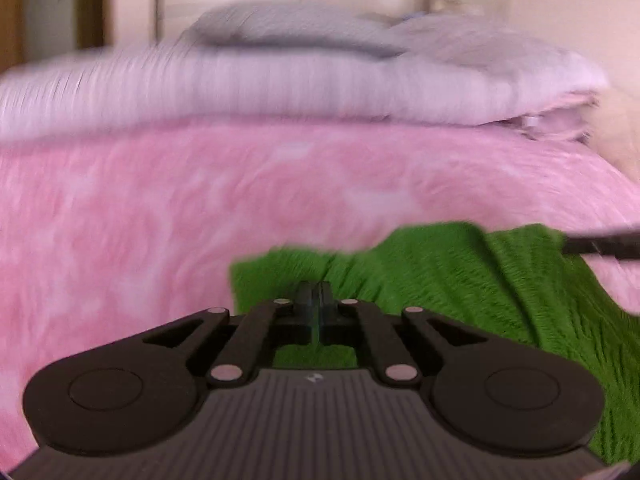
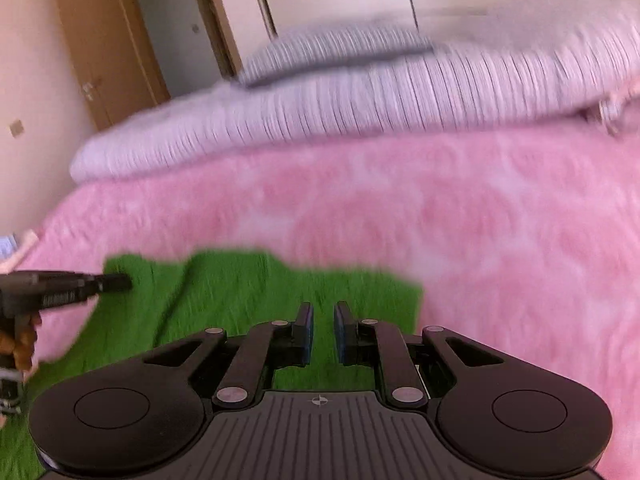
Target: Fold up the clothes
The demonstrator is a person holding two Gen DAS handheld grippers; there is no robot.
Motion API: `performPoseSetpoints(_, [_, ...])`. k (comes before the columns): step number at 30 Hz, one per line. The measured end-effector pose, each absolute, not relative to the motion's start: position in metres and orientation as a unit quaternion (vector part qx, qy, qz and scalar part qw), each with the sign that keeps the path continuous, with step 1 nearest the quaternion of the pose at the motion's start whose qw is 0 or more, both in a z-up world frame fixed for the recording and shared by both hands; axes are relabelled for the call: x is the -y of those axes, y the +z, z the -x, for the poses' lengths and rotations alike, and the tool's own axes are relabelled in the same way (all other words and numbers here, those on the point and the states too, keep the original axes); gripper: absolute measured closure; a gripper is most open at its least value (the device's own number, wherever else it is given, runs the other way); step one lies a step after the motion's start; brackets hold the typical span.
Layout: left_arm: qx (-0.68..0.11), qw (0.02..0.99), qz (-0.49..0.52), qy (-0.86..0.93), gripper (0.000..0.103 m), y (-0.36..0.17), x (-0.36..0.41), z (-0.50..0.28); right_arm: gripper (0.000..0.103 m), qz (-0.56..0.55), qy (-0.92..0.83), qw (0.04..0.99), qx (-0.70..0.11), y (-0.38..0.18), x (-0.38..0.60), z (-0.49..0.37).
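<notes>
Green knit garment (image 2: 224, 304) lies rumpled on the pink bed cover (image 2: 440, 220). Left tongs (image 1: 316, 300) pinched shut, seemingly on its near edge; right tongs (image 2: 323, 332) parted above it. Mid-fold, likely; next needs a right-side grip. Beyond, folded striped bedding (image 2: 320, 112).

Bright green garment (image 2: 224, 304) at lower frame, mottled pink blanket (image 2: 460, 220) across the middle, pale lilac striped duvet (image 2: 340, 108) above, brown door (image 2: 108, 40) upper left
</notes>
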State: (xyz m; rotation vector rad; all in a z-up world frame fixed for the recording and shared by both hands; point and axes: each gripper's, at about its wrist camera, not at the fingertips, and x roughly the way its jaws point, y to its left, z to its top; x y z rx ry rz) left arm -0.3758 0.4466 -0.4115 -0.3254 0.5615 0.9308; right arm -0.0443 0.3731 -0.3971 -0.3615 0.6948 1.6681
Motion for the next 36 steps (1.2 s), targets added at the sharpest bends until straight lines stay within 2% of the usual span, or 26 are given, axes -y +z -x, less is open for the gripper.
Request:
performPoseSetpoints(3, [-0.293, 0.826, 0.128, 0.464, 0.099, -0.427, -0.462, 0.365, 0.089, 0.17, 0.718, 0.609, -0.291, -0.401, -0.384, 0.043])
performPoseSetpoints(6, [-0.29, 0.818, 0.175, 0.465, 0.1, -0.438, -0.487, 0.371, 0.089, 0.192, 0.71, 0.613, -0.288, -0.408, -0.393, 0.041])
performPoseSetpoints(10, [-0.265, 0.823, 0.167, 0.474, 0.1, -0.419, -0.484, 0.379, 0.089, 0.213, 0.701, 0.62, -0.281, -0.415, -0.404, 0.039])
performPoseSetpoints(12, [-0.253, 0.825, 0.163, 0.478, 0.1, -0.41, -0.483, 0.384, 0.089, 0.175, 0.702, 0.635, -0.272, -0.404, -0.395, 0.032])
performPoseSetpoints(15, [-0.289, 0.813, 0.16, 0.479, 0.099, -0.428, -0.493, 0.384, 0.089, 0.184, 0.693, 0.63, -0.299, -0.413, -0.403, 0.023])
performPoseSetpoints(16, [-0.298, 0.81, 0.157, 0.48, 0.095, -0.436, -0.497, 0.384, 0.089, 0.202, 0.691, 0.62, -0.311, -0.423, -0.408, 0.021])
performPoseSetpoints(20, [-0.274, 0.81, 0.173, 0.489, 0.098, -0.42, -0.496, 0.395, 0.089, 0.17, 0.694, 0.616, -0.332, -0.421, -0.402, 0.008])
performPoseSetpoints(24, [-0.271, 0.826, 0.139, 0.474, 0.098, -0.392, -0.459, 0.402, 0.089, 0.158, 0.701, 0.612, -0.33, -0.396, -0.366, 0.001])
performPoseSetpoints(28, [-0.292, 0.837, 0.142, 0.44, 0.097, -0.392, -0.403, 0.417, 0.089, 0.189, 0.72, 0.58, -0.329, -0.385, -0.305, 0.012])
performPoseSetpoints(32, [-0.307, 0.82, 0.155, 0.457, 0.097, -0.405, -0.345, 0.443, 0.089, 0.231, 0.692, 0.608, -0.313, -0.403, -0.223, 0.026])
performPoseSetpoints(36, [-0.31, 0.804, 0.177, 0.476, 0.097, -0.408, -0.285, 0.468, 0.089, 0.233, 0.651, 0.661, -0.291, -0.394, -0.144, 0.037])
